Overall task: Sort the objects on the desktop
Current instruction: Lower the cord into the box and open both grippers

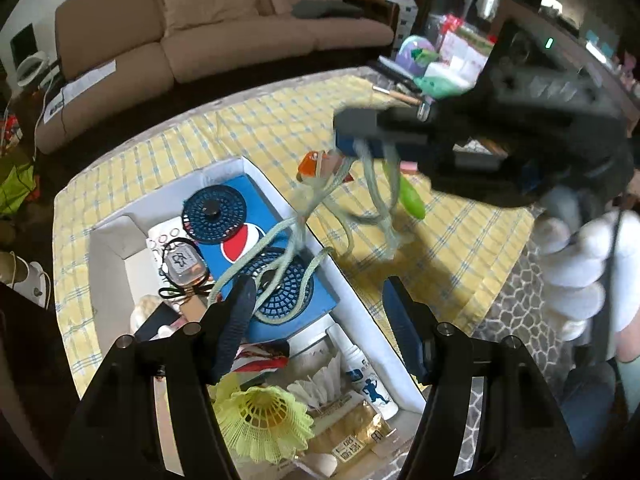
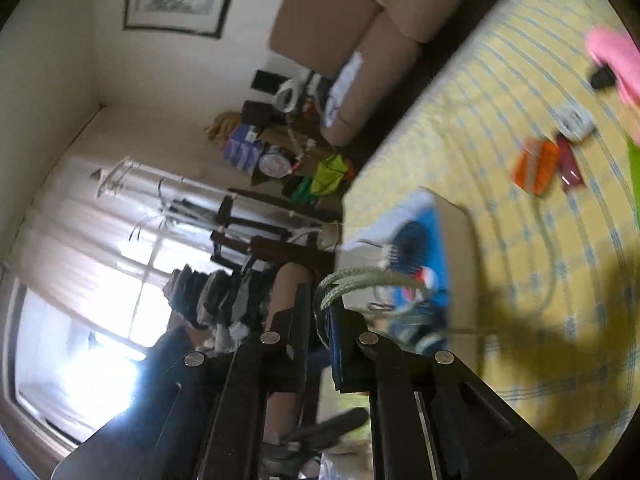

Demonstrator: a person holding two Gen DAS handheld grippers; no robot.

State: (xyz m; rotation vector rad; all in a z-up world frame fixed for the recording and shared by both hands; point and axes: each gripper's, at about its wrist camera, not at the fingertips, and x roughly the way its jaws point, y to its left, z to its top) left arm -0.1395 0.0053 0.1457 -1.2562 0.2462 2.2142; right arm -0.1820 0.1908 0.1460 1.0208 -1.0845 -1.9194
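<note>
Cord (image 1: pixel 320 204), pale green and looped several times, is pinched between the closed fingers of the right gripper (image 1: pixel 362 142) and hangs from them above the table. Its lower loops trail down over the near wall of the white box (image 1: pixel 352 292) and lie on a blue mesh disc (image 1: pixel 280 284) inside. In the right wrist view the cord (image 2: pixel 360 280) is seen bunched in the narrow gap between the two fingers, with almost no space left between them. The right gripper is held by a white-gloved hand (image 1: pixel 580 264).

The left gripper (image 1: pixel 320 312) is held wide open over the box, with nothing between its fingers; one loop of cord lies just beside its left fingertip, though contact cannot be judged.

The box rests on a yellow checked tablecloth (image 1: pixel 248 128). Inside it are seen a blue Pepsi package (image 1: pixel 240 240), a second mesh disc (image 1: pixel 214 214) on top of it, a yellow shuttlecock (image 1: pixel 264 416), a small white bottle (image 1: pixel 368 380) and a small glass bottle (image 1: pixel 184 264). On the cloth beyond the box lie an orange packet (image 1: pixel 314 166) and a green object (image 1: pixel 412 198), partly hidden by the right gripper. A beige sofa (image 1: pixel 224 20) stands behind the table.
</note>
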